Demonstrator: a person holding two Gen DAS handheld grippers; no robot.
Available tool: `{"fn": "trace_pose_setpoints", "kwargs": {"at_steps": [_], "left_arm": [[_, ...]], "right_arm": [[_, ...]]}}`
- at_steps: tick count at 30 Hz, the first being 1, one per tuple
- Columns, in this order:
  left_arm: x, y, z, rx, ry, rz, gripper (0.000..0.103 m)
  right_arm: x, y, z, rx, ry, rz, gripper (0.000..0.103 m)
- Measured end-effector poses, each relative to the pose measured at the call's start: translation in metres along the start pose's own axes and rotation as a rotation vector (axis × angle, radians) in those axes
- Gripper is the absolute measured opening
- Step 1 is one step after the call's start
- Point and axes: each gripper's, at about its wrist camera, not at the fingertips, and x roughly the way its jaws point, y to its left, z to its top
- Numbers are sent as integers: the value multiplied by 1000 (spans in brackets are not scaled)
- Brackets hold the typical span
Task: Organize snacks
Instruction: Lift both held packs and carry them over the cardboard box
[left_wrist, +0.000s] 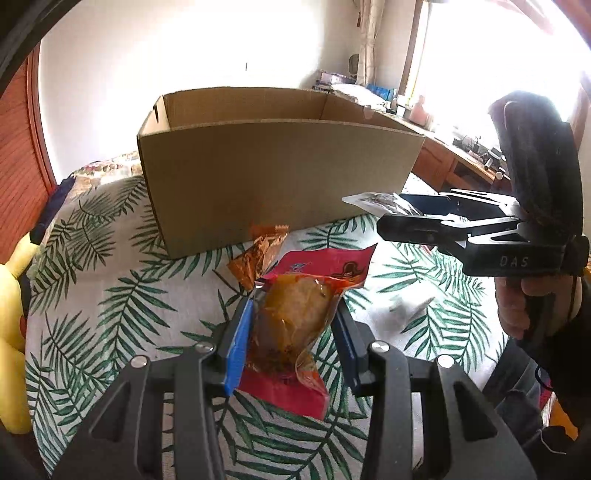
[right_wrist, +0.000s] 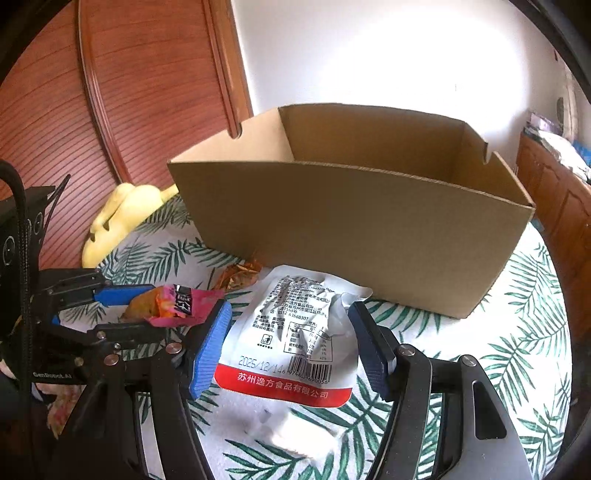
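Left wrist, red snack pouch (left_wrist: 291, 325) gripped, lengthwise along fingers (left_wrist: 236, 350)

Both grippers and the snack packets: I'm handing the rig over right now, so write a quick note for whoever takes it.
Left gripper: shut on the red snack packet, held above the leaf-print cloth, short of the cardboard box.
Right gripper: shut on the white snack packet, also in front of the box.
An orange wrapper lies on the cloth by the box's front wall.
Done: both packets picked up. The visible part of the box interior shows no snacks; its floor is hidden.
Left: drop both packets into the box, then probably fetch the orange wrapper.
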Motion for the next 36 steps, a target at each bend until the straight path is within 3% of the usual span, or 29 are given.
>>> {"fn": "trace_pose_setpoints", "kwargs": {"at_steps": [13, 28, 36], "left_arm": [[-15, -3, 25, 11, -77, 6, 41], [-24, -1, 97, 35, -226, 9, 41], [-7, 12, 133, 34, -254, 23, 41]], "right_arm": [[-22, -10, 10, 19, -63, -12, 67], [-45, -15, 55, -32, -170, -51, 67], [-34, -31, 81, -37, -192, -75, 67]]}}
